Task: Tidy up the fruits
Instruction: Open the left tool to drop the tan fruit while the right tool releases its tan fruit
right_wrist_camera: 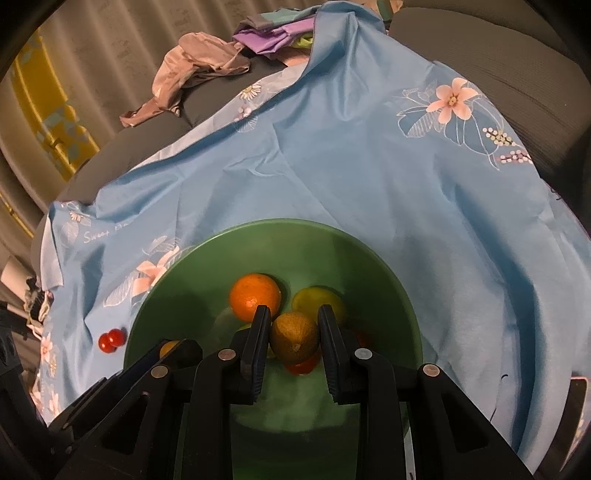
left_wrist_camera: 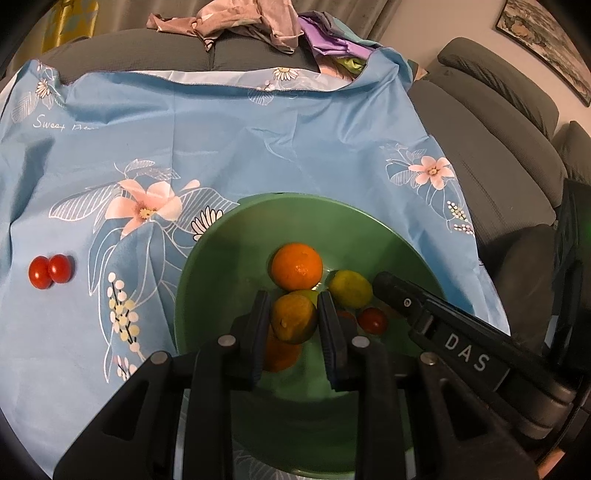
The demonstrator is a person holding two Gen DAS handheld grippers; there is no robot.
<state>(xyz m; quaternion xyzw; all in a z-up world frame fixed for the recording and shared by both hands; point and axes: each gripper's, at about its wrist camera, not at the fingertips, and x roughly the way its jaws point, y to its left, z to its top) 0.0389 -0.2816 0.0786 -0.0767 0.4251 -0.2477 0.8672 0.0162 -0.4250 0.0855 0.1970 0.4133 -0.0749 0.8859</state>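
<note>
A green bowl [left_wrist_camera: 221, 266] sits on a blue floral cloth and holds a bright orange [left_wrist_camera: 296, 266], a yellow-green lemon [left_wrist_camera: 350, 288] and a cherry tomato [left_wrist_camera: 373, 320]. My left gripper [left_wrist_camera: 293, 319] is shut on a dull orange-yellow citrus fruit [left_wrist_camera: 293, 321] over the bowl. My right gripper [right_wrist_camera: 293, 338] is shut on a brownish orange citrus fruit [right_wrist_camera: 294, 338] over the same bowl [right_wrist_camera: 177, 295]; its finger shows in the left wrist view [left_wrist_camera: 399, 291]. Two cherry tomatoes [left_wrist_camera: 50, 270] lie on the cloth left of the bowl and also show in the right wrist view [right_wrist_camera: 110, 339].
The blue cloth [left_wrist_camera: 221, 140] covers a grey sofa [left_wrist_camera: 491, 155]. Crumpled clothes [left_wrist_camera: 243, 22] lie at the back. A framed picture [left_wrist_camera: 546, 40] hangs on the wall at right.
</note>
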